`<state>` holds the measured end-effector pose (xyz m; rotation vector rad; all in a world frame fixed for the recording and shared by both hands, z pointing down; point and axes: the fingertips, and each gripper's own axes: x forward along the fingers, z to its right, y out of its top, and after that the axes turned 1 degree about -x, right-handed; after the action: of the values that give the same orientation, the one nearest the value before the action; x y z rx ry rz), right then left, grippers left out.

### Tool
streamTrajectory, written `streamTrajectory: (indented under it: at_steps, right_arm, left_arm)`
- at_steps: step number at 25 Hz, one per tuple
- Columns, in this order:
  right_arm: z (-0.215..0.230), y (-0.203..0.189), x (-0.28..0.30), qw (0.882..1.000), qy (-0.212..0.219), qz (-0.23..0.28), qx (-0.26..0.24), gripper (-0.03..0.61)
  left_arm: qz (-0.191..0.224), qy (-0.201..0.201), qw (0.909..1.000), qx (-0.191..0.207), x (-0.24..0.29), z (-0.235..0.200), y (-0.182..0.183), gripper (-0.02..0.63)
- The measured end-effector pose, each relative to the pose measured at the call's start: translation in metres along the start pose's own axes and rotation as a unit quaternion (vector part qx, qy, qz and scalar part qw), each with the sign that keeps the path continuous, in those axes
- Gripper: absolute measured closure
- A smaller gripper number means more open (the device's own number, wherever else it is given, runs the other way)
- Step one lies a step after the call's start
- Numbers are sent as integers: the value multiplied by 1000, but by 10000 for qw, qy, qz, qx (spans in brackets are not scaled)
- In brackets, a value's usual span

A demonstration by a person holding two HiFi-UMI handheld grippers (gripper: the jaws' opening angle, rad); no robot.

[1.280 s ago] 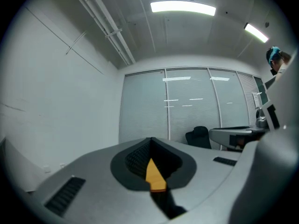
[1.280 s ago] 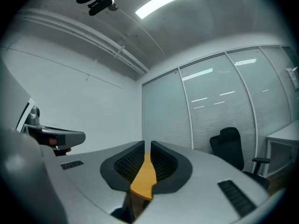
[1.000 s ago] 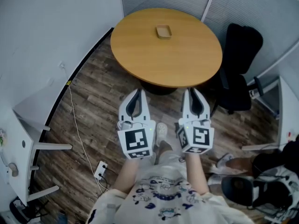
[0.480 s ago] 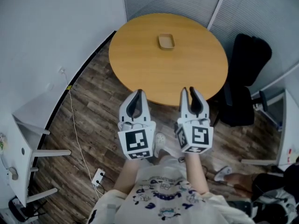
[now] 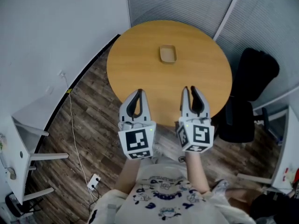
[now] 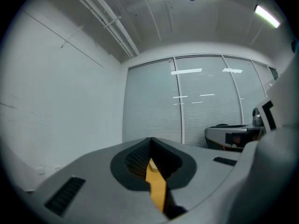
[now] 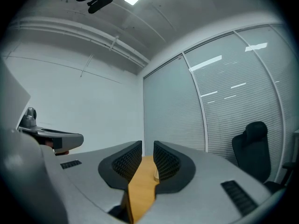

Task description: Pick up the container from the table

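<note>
Tan and shallow, the container [image 5: 167, 53] lies on the round wooden tabletop [image 5: 135, 64], toward the far side as the head view shows it. Both grippers are held side by side above the near rim, pointing at the container but well apart from it. The left tongs [image 5: 138, 92] are closed, their tips touching with nothing held. In the left gripper view the two tips [image 6: 149, 140] meet, and only a sliver of tabletop shows through the hollow behind them. The right tongs [image 5: 190, 89] stand narrowly apart and hold nothing. In the right gripper view a thin slit [image 7: 148, 146] separates the ribbed pads, and the tabletop shows through it. Each gripper carries a marker cube, left [image 5: 136, 143] and right [image 5: 198, 136], at its rear end nearest the person's printed shirt [image 5: 161, 195]. A black chair [image 5: 254, 78] stands just beside the tabletop on the right. Dark plank floor [image 5: 93, 101] lies to the left, crossed by a white cable [image 5: 74, 125]. Grey slatted blinds [image 5: 187, 3] close the far wall.
</note>
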<state>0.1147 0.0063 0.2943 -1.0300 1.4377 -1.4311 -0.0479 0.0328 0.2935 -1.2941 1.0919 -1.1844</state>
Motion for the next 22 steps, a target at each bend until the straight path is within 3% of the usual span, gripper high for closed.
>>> streamTrajectory:
  at_steps: [10,22]
  right_arm:
    - [23,-20,50,9997,8,-230,114,520]
    - [39,-42,118,9985,-241,-454,204,520]
  left_arm:
    - [-216,125,9997,-50,47,-5,-14,612]
    - [-374,-60,9992,-84,121,-24,-25,612]
